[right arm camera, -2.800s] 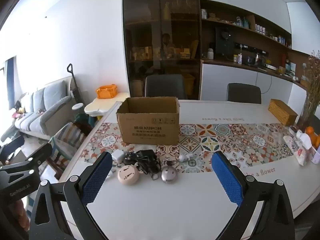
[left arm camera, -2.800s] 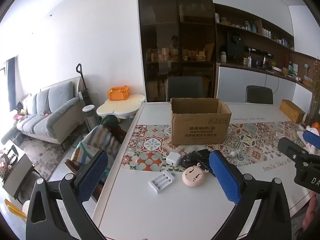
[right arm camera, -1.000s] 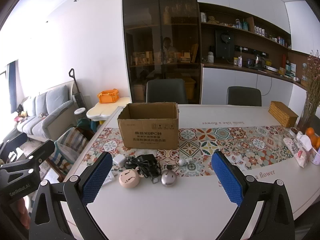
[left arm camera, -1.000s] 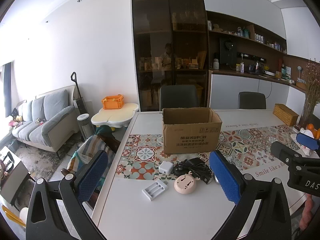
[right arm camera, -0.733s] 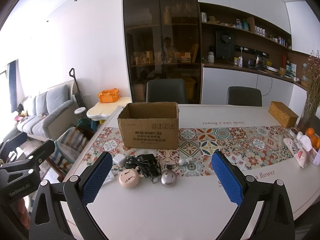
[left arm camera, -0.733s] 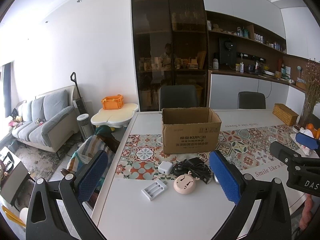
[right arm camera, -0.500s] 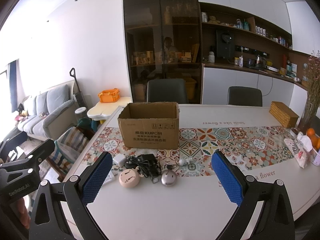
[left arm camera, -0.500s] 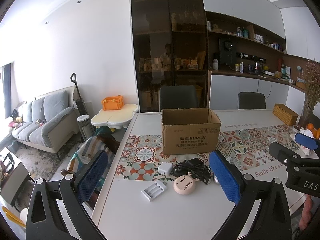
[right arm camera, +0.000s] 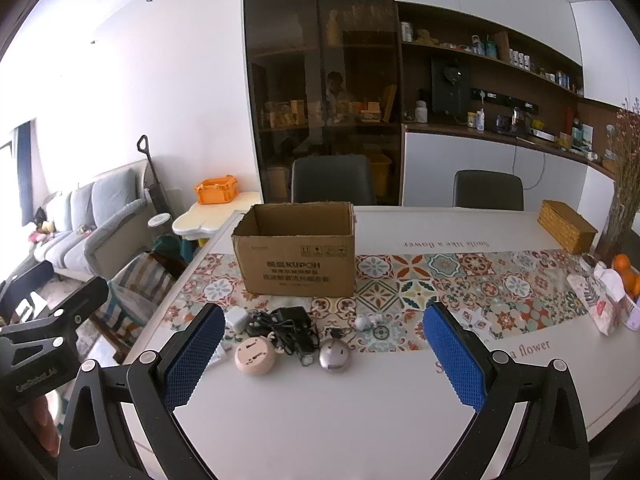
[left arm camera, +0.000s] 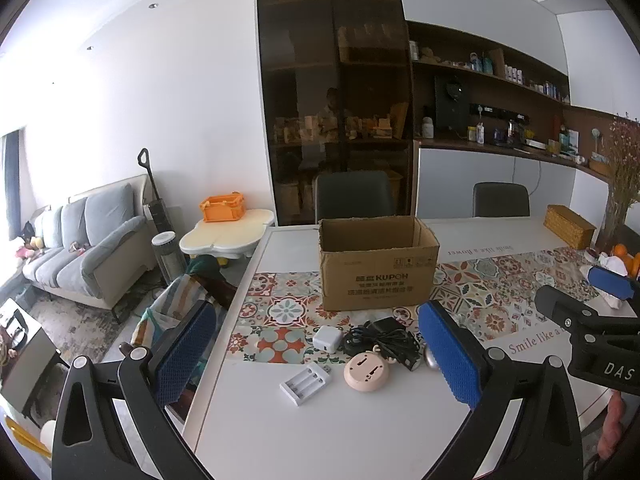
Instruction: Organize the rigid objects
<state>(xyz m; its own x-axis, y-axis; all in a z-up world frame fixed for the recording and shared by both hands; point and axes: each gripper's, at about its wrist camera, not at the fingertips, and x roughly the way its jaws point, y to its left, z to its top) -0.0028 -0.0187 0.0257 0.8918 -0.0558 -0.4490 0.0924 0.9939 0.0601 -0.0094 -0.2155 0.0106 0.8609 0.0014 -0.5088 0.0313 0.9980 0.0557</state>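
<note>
An open cardboard box [left arm camera: 378, 264] [right arm camera: 298, 258] stands on the white table [left arm camera: 320, 420] [right arm camera: 360, 408]. In front of it lie a white battery charger [left arm camera: 306, 383], a white plug cube [left arm camera: 327, 338] [right arm camera: 236, 319], a black adapter with tangled cable [left arm camera: 382, 338] [right arm camera: 286, 326], a pink round device [left arm camera: 367, 371] [right arm camera: 255, 356], a grey round device [right arm camera: 334, 357] and small white earbuds [right arm camera: 366, 322]. My left gripper [left arm camera: 316, 360] is open and empty, held above the near table edge. My right gripper [right arm camera: 324, 360] is open and empty, likewise short of the items.
A patterned runner [right arm camera: 460, 280] crosses the table. A wicker box [right arm camera: 566, 230], a flower vase [right arm camera: 624, 200], oranges [right arm camera: 626, 272] and packets [right arm camera: 600, 308] sit at the right end. Two dark chairs [right arm camera: 332, 178] stand behind. A sofa [left arm camera: 84, 240] is off to the left.
Both grippers have shifted slightly since 2.8 s ago, so the box and items sit a little differently in view. In the last second almost nothing has moved. Both grippers stay open.
</note>
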